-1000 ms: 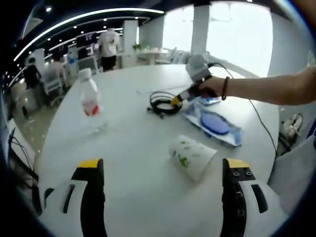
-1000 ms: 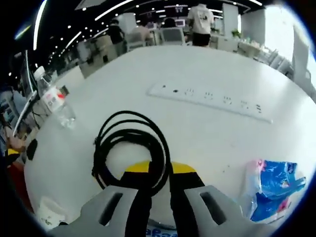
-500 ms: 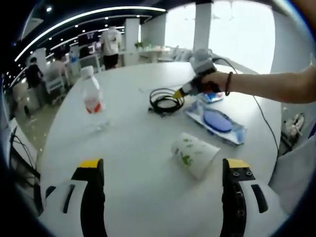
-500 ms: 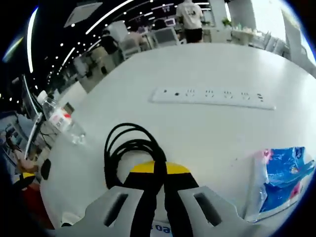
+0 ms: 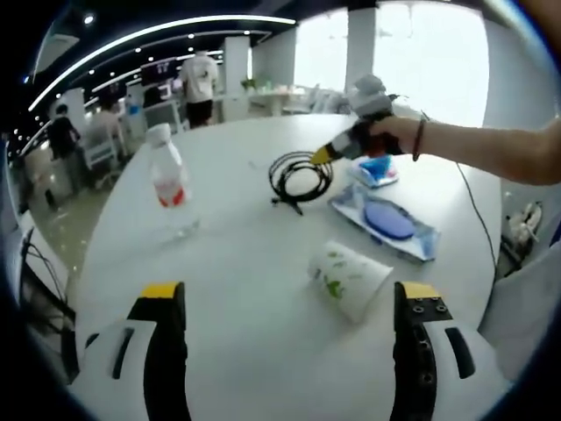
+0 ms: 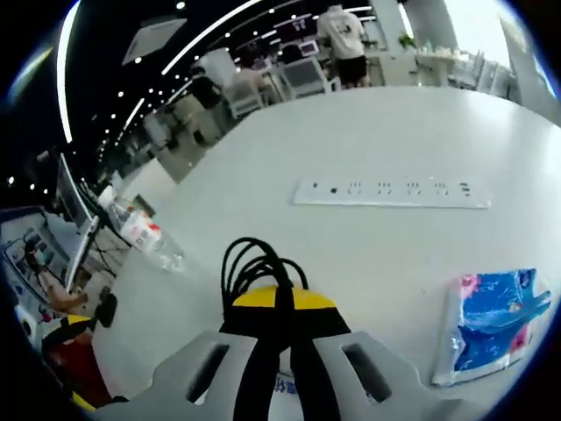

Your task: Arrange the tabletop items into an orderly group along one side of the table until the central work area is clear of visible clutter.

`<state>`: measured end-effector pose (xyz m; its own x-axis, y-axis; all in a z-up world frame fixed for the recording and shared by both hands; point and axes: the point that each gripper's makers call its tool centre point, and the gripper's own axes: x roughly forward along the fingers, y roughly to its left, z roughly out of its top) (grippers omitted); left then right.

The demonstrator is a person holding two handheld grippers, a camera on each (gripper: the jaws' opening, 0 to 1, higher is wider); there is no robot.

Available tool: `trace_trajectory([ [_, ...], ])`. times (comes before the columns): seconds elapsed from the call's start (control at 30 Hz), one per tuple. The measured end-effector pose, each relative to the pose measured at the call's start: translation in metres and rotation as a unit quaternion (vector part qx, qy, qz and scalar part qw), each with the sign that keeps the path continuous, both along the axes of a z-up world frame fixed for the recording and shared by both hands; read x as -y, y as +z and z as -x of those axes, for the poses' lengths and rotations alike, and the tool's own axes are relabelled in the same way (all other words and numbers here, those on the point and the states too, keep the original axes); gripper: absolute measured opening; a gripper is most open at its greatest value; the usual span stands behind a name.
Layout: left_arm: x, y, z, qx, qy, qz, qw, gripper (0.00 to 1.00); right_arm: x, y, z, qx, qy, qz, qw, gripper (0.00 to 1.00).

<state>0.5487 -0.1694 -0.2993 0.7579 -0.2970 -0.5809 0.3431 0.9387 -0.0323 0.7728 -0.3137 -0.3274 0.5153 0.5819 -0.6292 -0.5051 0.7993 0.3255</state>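
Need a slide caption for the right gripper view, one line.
Right gripper shut on coiled black cable, lifted over white table; power strip beyond.

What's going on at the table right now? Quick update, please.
Right gripper shut on black cable, coil lifted. Left gripper open, holding nothing. Paper cup on its side mid-table; bottle upright.

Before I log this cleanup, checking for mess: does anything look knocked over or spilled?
Yes: the paper cup lies tipped on its side on the table, though no spill shows around it. The water bottle stands upright. The right tongs grip the black cable coil.
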Motion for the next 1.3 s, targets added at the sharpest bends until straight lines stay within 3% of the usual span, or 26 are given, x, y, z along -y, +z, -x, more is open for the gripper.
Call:
trace_trajectory([
  [0.23,0.002,0.002,-0.001,0.004,-0.002,0.002,1.0000,0.94,0.005,0.023,0.010,0.021,0.028,0.008,0.9993,0.01],
  [0.57,0.005,0.012,-0.006,0.022,-0.008,-0.016,0.9996,0.96,0.029,0.054,0.021,0.044,0.036,0.024,0.9981,0.01],
  [0.93,0.012,0.012,-0.007,0.023,-0.014,-0.014,0.9995,0.96,0.081,0.078,0.036,0.058,0.016,0.035,0.9976,0.01],
  [1.3,0.016,0.009,-0.007,0.019,-0.023,-0.018,0.9994,0.95,0.129,0.085,0.054,0.058,0.000,0.061,0.9965,0.02],
])
